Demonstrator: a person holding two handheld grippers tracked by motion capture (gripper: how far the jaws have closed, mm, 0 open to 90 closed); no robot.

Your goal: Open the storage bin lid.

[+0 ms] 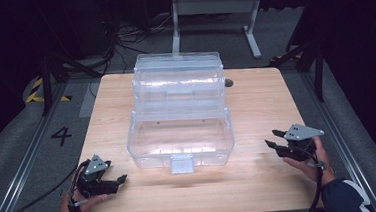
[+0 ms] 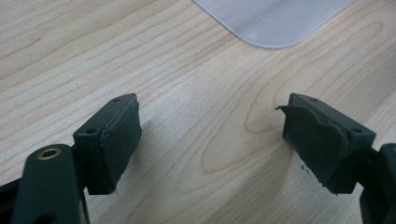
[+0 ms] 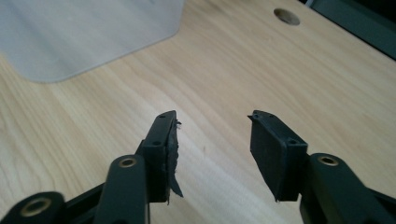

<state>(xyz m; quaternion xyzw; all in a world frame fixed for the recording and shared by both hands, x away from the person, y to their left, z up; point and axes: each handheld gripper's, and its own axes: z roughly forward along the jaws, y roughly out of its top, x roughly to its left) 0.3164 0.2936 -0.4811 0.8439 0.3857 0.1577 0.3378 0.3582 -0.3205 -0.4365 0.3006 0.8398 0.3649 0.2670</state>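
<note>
Two grippers flank the clear plastic box (image 1: 180,136), and we start nearest the person. Our left gripper (image 1: 113,183) sits off the box's near left corner, low over the pale wood-grain table (image 1: 257,116), its black jaws spread wide with nothing between them. In the left gripper view (image 2: 210,140) we see the square rubbery pads (image 2: 119,140), matte and a little ragged at the edges, with bare swirling grain in the gap and a rounded, frosted corner of the box (image 2: 275,21) just ahead. Our right gripper (image 1: 273,140) hovers off the box's near right side, well apart from it, jaws likewise parted and empty; its grey three-cornered plate catches the light. The right gripper view (image 3: 212,140) gives us one torn pad (image 3: 170,158) and the box's smooth translucent wall (image 3: 84,32) beyond. The box itself stands at the table's middle: see-through, round-cornered, a small square latch (image 1: 182,163) on its near face, stepped tiers rising behind. Beyond the box's far right corner, a round hole (image 1: 228,82) in the tabletop.
</note>
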